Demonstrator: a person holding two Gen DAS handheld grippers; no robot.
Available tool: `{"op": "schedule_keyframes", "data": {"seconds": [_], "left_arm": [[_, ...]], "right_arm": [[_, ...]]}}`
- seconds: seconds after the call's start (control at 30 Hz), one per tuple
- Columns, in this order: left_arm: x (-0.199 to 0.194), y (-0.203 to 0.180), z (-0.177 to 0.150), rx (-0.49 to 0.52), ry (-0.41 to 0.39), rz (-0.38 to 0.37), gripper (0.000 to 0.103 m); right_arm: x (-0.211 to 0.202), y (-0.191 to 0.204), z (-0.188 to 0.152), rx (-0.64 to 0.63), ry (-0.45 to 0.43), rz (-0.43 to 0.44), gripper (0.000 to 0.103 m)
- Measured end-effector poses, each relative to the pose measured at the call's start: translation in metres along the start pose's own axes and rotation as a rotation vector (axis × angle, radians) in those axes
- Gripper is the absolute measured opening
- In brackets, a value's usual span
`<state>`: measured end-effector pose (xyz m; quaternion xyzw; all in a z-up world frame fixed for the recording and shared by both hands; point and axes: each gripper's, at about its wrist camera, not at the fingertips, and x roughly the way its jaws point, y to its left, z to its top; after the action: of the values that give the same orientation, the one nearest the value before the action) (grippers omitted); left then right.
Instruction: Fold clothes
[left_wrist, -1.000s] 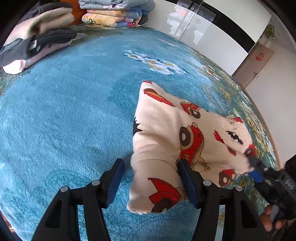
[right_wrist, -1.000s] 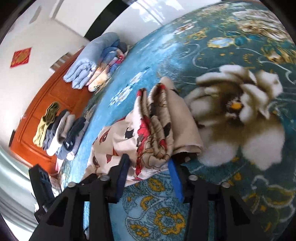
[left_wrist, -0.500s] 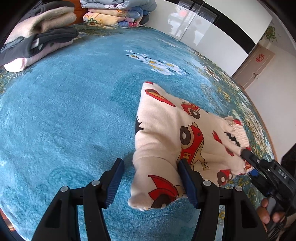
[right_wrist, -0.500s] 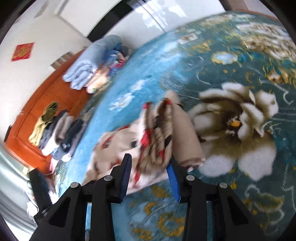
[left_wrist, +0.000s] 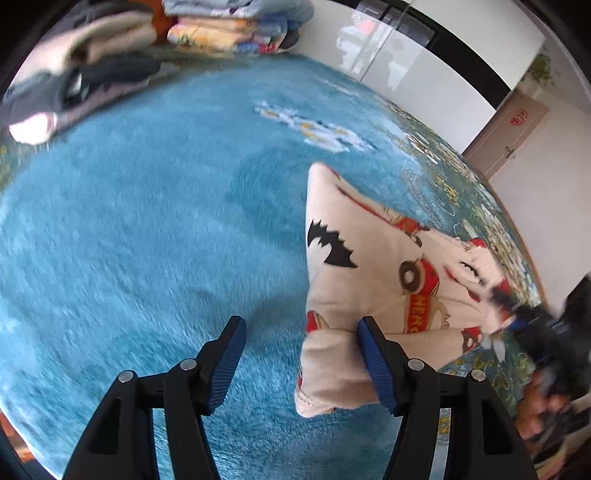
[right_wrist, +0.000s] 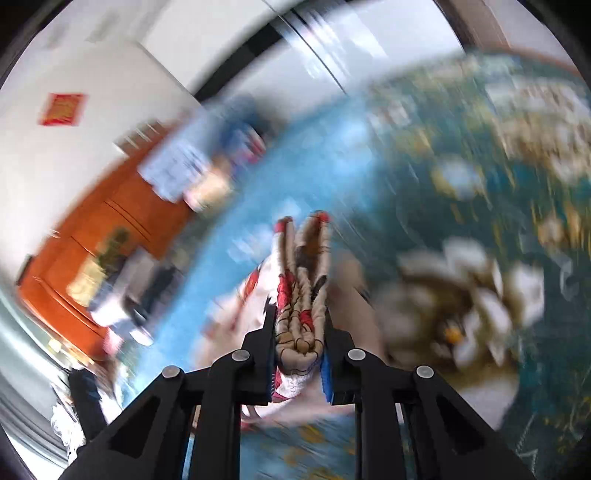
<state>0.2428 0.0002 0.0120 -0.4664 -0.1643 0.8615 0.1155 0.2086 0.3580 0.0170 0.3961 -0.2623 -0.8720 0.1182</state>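
A cream child's garment (left_wrist: 373, 273) printed with red cars and black bats lies on the blue carpet (left_wrist: 147, 240). My left gripper (left_wrist: 301, 363) is open, and the garment's near end lies against its right finger (left_wrist: 375, 365). My right gripper (right_wrist: 298, 354) is shut on the garment's bunched elastic waistband (right_wrist: 301, 314) and lifts it. In the left wrist view the right gripper (left_wrist: 517, 310) shows at the garment's far right edge. The right wrist view is motion-blurred.
Folded clothes (left_wrist: 81, 85) lie at the carpet's far left, and a stack of folded blankets (left_wrist: 236, 26) lies behind them. An orange wooden cabinet (right_wrist: 92, 236) stands at the left of the right wrist view. A white wall and a door (left_wrist: 506, 136) lie beyond the carpet.
My right gripper has closed on the waistband and swung up with it, blurring its view. The garment has shifted right of my left gripper, which has stayed open.
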Motion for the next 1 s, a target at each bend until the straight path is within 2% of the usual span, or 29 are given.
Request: {"op": "schedule_keyframes", "data": {"seconds": [0.13, 0.17, 0.23, 0.33, 0.4, 0.53, 0.67, 0.7, 0.73, 0.77, 0.83, 0.87, 0.93, 1.0], "left_arm": [[-0.002, 0.004, 0.013, -0.013, -0.004, -0.046, 0.067], [-0.002, 0.005, 0.019, -0.017, -0.004, -0.061, 0.067], [0.012, 0.012, 0.033, -0.078, 0.047, -0.126, 0.067], [0.035, 0.022, 0.047, -0.183, 0.116, -0.173, 0.067], [0.042, 0.024, 0.05, -0.217, 0.121, -0.173, 0.067], [0.045, 0.013, 0.059, -0.178, 0.11, -0.165, 0.067], [0.05, 0.006, 0.062, -0.168, 0.113, -0.193, 0.065], [0.052, 0.006, 0.063, -0.172, 0.114, -0.199, 0.052], [0.054, 0.006, 0.063, -0.174, 0.122, -0.206, 0.032], [0.054, 0.006, 0.063, -0.173, 0.124, -0.206, 0.027], [0.054, 0.008, 0.062, -0.17, 0.127, -0.21, 0.015], [0.05, 0.011, 0.064, -0.177, 0.122, -0.231, 0.014], [0.039, 0.02, 0.073, -0.205, 0.111, -0.282, 0.008], [0.023, 0.03, 0.087, -0.211, 0.067, -0.287, 0.008]], "right_arm": [[-0.004, -0.02, -0.008, 0.08, -0.009, 0.048, 0.027], [-0.007, -0.02, -0.005, 0.074, -0.024, 0.044, 0.04], [-0.009, -0.019, 0.001, 0.05, -0.033, 0.019, 0.052], [0.004, -0.024, 0.01, 0.057, 0.001, 0.028, 0.056], [0.017, -0.035, 0.019, 0.103, 0.029, 0.022, 0.056], [0.033, -0.053, 0.028, 0.229, 0.056, 0.103, 0.057], [0.048, -0.044, 0.038, 0.2, 0.083, 0.109, 0.057], [0.051, -0.042, 0.039, 0.191, 0.088, 0.107, 0.057], [0.054, -0.04, 0.04, 0.183, 0.092, 0.104, 0.056], [0.057, -0.037, 0.04, 0.176, 0.097, 0.102, 0.043], [0.057, -0.032, 0.041, 0.166, 0.095, 0.103, 0.029], [0.054, -0.028, 0.041, 0.151, 0.08, 0.103, 0.024], [0.051, -0.015, 0.05, 0.125, 0.054, 0.139, 0.022], [0.048, 0.0, 0.059, 0.099, 0.029, 0.182, 0.022]]}}
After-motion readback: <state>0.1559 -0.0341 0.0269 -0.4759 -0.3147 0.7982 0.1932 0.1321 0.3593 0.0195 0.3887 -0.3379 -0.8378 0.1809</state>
